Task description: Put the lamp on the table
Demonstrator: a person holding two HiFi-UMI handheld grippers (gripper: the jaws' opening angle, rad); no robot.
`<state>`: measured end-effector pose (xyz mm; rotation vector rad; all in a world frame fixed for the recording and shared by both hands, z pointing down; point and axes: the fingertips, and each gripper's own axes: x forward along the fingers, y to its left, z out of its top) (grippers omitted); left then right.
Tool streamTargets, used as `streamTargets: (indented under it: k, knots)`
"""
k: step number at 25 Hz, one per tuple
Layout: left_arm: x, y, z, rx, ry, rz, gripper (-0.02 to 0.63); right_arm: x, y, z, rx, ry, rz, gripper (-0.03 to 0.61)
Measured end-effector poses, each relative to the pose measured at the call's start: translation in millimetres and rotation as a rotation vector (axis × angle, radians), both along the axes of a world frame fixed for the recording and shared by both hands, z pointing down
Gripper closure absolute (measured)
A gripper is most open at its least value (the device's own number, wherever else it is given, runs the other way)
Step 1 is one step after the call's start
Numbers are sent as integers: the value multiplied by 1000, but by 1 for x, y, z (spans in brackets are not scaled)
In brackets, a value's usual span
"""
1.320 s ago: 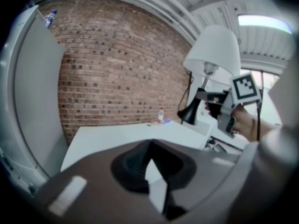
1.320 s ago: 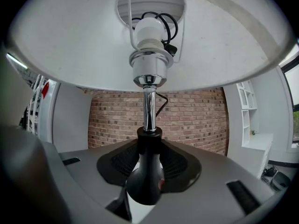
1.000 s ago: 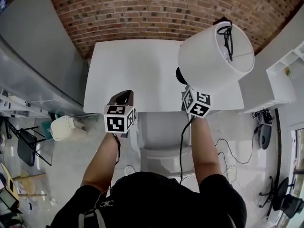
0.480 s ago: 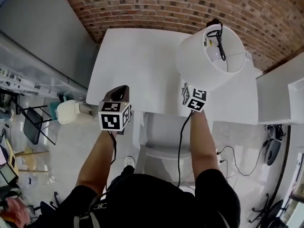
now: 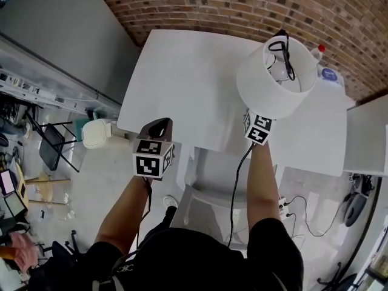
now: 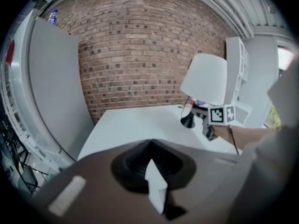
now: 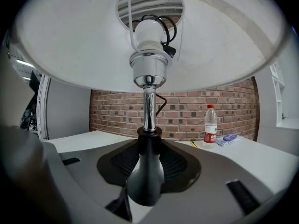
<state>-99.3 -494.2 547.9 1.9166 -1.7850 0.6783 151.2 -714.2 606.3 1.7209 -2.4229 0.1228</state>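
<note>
Between right gripper jaws, lamp

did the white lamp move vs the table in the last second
Yes. The white-shaded lamp with black base, held in the right claw, shifted farther in over the white table, from its near edge.

Both bare forearms reach forward from the shoulders. The left forearm angles slightly outward and carries the left gripper, its marker cube facing up at the wrist end. Its jaws are pressed together with nothing between them. The right forearm runs straighter and further out, so the right gripper sits ahead of the left one and off to its right, held higher. Its jaws are clamped on the dark neck of the lamp, which stands upright straight above them.
</note>
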Motion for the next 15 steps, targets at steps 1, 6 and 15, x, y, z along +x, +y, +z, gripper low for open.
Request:
streamTargets:
  k: [1, 6, 15]
  knots:
    - [-3, 1, 3, -5, -3, -4, 612, 0, -1, 4, 0, -6, 1, 449]
    - [-12, 9, 17, -40, -12, -20, 612, 1, -4, 16, -8, -29, 18, 449]
    - [-19, 17, 22, -55, -18, -23, 612, 0, -6, 34, -12, 0, 47, 449]
